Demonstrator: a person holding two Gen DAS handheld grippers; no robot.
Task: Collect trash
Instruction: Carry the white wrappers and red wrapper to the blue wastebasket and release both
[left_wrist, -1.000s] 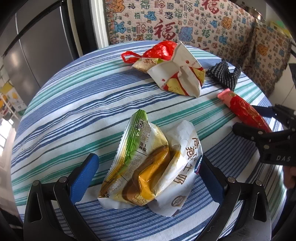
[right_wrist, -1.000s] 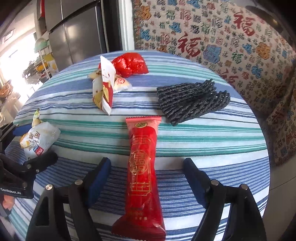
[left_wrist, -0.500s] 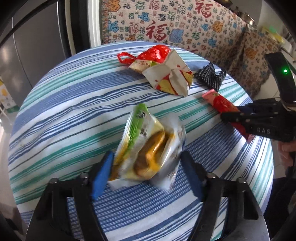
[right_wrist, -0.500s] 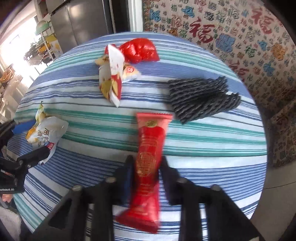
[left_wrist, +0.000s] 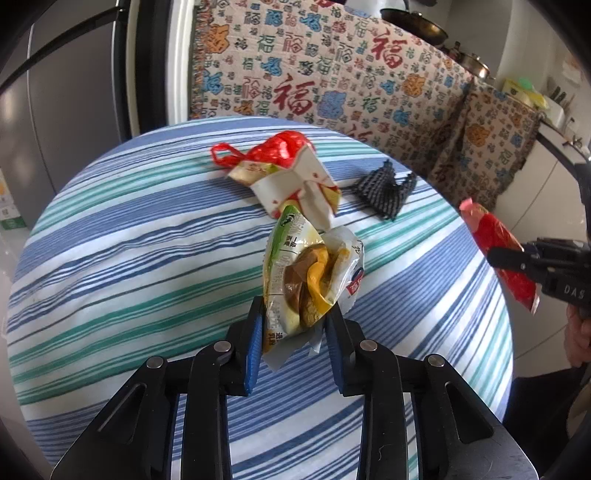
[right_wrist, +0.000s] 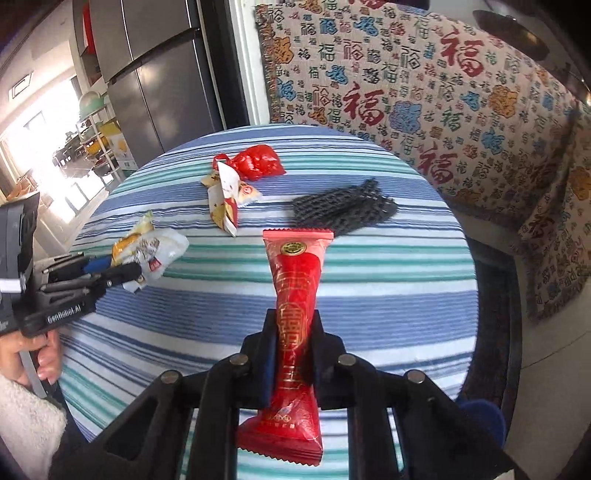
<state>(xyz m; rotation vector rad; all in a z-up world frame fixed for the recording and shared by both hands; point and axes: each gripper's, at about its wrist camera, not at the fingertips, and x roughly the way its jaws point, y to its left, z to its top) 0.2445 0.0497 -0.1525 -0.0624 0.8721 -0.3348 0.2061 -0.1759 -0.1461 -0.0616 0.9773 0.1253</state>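
The left gripper (left_wrist: 295, 325) is clamping the crumpled wrapper (left_wrist: 310, 273), the right gripper (right_wrist: 293, 350) the red packet (right_wrist: 295, 314), both lifting clear; the red bag (left_wrist: 277, 149), torn carton (left_wrist: 299, 188) and black netting (left_wrist: 384, 190) are waiting near the table's (left_wrist: 147, 240) far edge.

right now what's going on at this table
A person is clearing trash off a round table with a striped cloth, using a handheld gripper in each hand. The left gripper, jaws just closing, pinches a crumpled bundle of snack wrappers. The right gripper is clamped on a long red wrapper. On the cloth lie a red plastic bag, a white and red wrapper and black foam netting.
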